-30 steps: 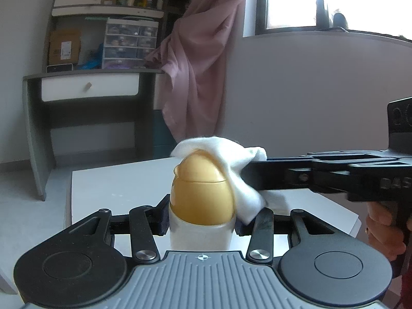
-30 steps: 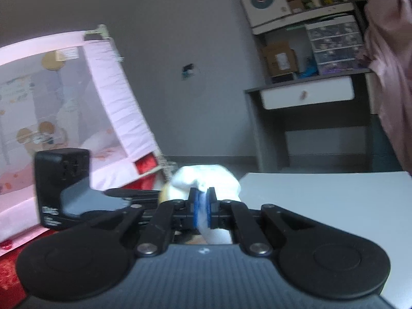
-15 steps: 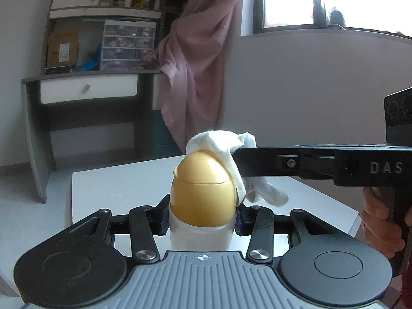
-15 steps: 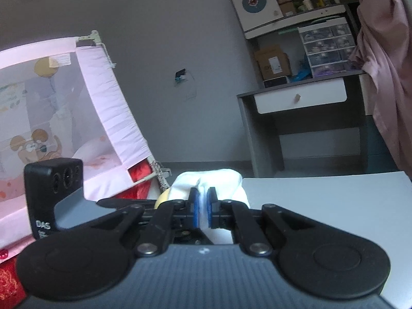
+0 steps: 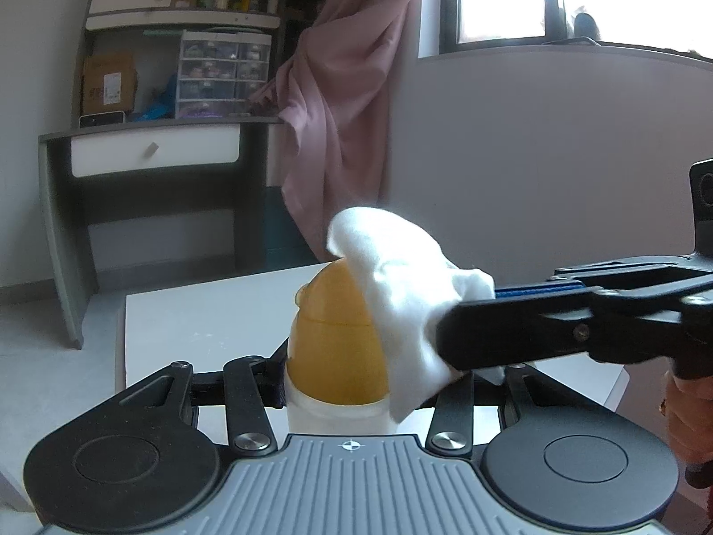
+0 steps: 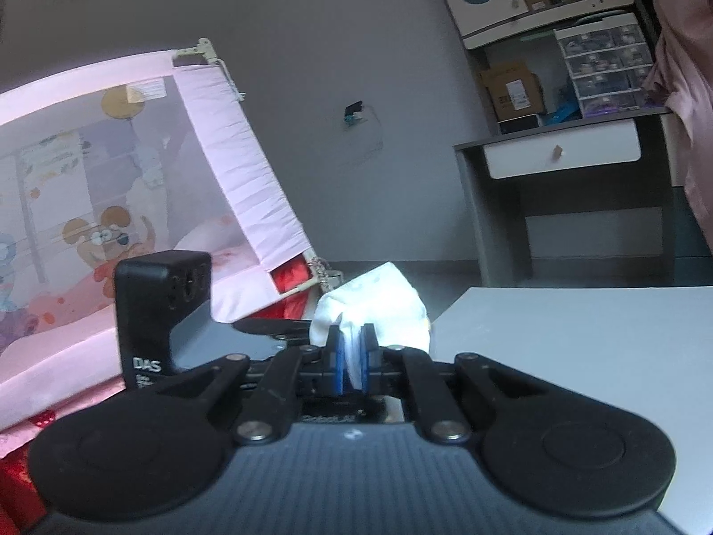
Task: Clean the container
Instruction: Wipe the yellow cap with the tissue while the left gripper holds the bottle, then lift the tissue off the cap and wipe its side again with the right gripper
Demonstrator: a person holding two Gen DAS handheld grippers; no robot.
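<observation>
Standing upright between the fingers of the left tool (image 5: 338, 394), the container (image 5: 336, 347) has a rounded yellow cap on a pale white body, and the tool is clenched on that white body just below the cap. It is held above the near part of the white counter (image 5: 200, 312), whose far edge runs toward the wall. The right tool (image 6: 352, 356) comes in from the right side of the left wrist view, its black fingers (image 5: 512, 334) lying roughly level, and it is clamped tight on a white cloth (image 5: 401, 285). In the right wrist view the cloth (image 6: 370, 307) is pinched between two blue pads, bunching out ahead of them into a rounded wad. That wad is draped over the top and the right side of the yellow cap, touching it, with a loose end hanging down by the cap's lower edge. A hand (image 5: 688, 414) grips the right tool's handle at the far right edge. Behind all this stand a grey desk (image 5: 147, 169) with a white drawer, shelves of boxes above it, and a pink curtain (image 5: 338, 102) beside the window. A pink mesh cot rail (image 6: 133, 169) leans off to the side in the right wrist view.
</observation>
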